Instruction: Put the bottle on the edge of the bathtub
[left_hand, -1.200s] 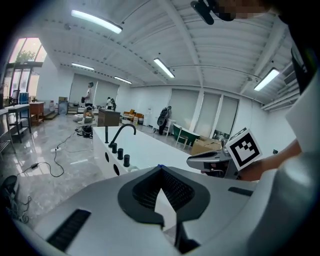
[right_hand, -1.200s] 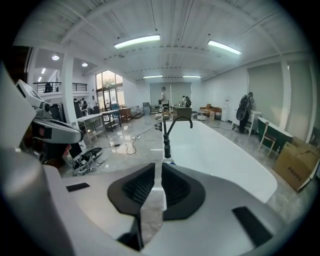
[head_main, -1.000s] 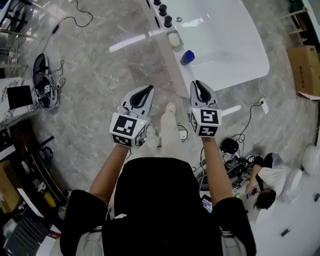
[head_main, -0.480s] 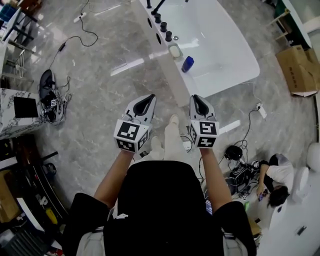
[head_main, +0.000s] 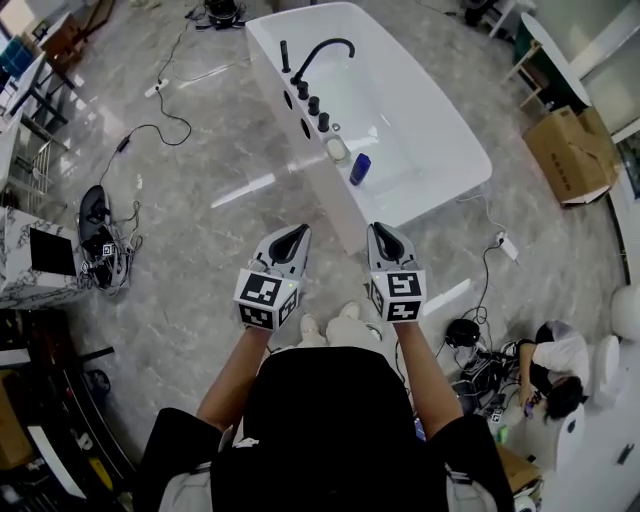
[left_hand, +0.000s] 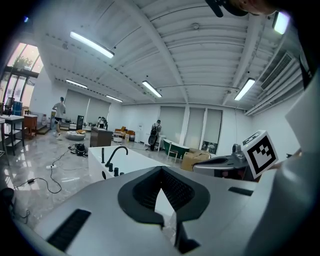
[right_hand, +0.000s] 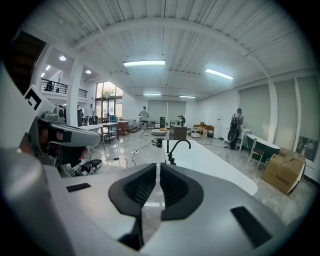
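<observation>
A small blue bottle (head_main: 359, 168) stands inside the white bathtub (head_main: 440, 130), close to its near rim and beside a round soap dish (head_main: 337, 149). A black faucet (head_main: 320, 55) and knobs line that rim. Both grippers hover over the floor short of the tub, side by side. My left gripper (head_main: 300, 229) is shut and empty. My right gripper (head_main: 375, 226) shows only a thin slit between its jaws, with nothing in them. The left gripper view has the left gripper (left_hand: 161, 169) before the tub (left_hand: 132, 161); in the right gripper view the right gripper (right_hand: 158, 165) points at the faucet (right_hand: 177, 146). The bottle is hidden there.
Cables and a dark bag (head_main: 95, 235) lie on the marble floor at the left. A power strip (head_main: 502, 245) and more cables sit right of the tub. A cardboard box (head_main: 565, 150) stands at the far right. A person (head_main: 555, 372) crouches at the lower right.
The tub has slid back and away in the head view, so its whole length and faucet now show. Both grippers sit lower in the frame, farther from the bottle. The right jaws narrowed slightly.
</observation>
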